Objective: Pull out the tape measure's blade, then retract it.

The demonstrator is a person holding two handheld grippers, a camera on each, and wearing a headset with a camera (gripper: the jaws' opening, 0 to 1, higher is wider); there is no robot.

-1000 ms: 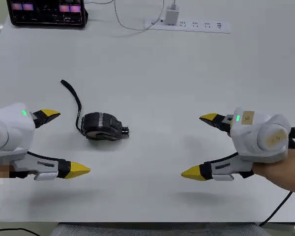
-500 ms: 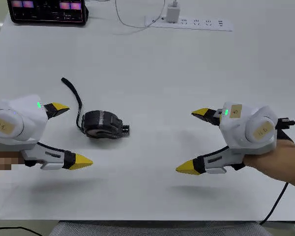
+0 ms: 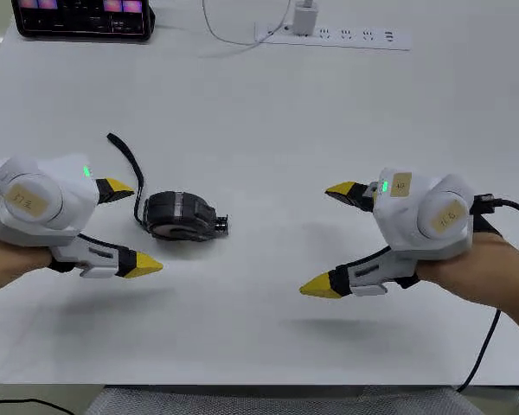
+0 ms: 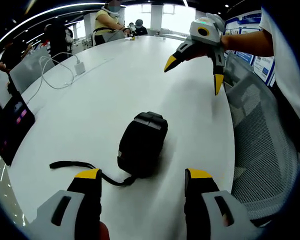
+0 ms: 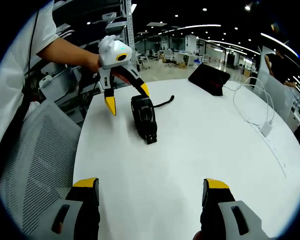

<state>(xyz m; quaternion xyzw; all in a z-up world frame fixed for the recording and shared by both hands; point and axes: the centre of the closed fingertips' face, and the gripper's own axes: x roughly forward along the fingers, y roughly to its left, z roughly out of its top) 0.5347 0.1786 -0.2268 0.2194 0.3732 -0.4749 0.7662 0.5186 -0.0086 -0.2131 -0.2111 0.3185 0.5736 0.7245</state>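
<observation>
A black tape measure (image 3: pixel 180 216) lies on the white table (image 3: pixel 268 121), its blade end toward the right and a black wrist strap (image 3: pixel 128 164) trailing up and left. My left gripper (image 3: pixel 131 226) is open just left of it, yellow tips either side of the case's rear. In the left gripper view the tape measure (image 4: pixel 141 143) sits just beyond my own open gripper (image 4: pixel 142 175). My right gripper (image 3: pixel 330 239) is open well to the right, pointing at the case. In the right gripper view the tape measure (image 5: pixel 144 118) lies far ahead of my open gripper (image 5: pixel 152 185).
A dark tablet (image 3: pixel 82 19) stands at the table's far left edge. A white power strip (image 3: pixel 333 35) with a plugged charger and cable lies at the far edge. The table's near edge runs close below both grippers. People stand in the background of the left gripper view.
Both grippers have moved inward toward the tape measure. The left one has come up beside the case; the right one has slid left. The tape measure has not moved.
</observation>
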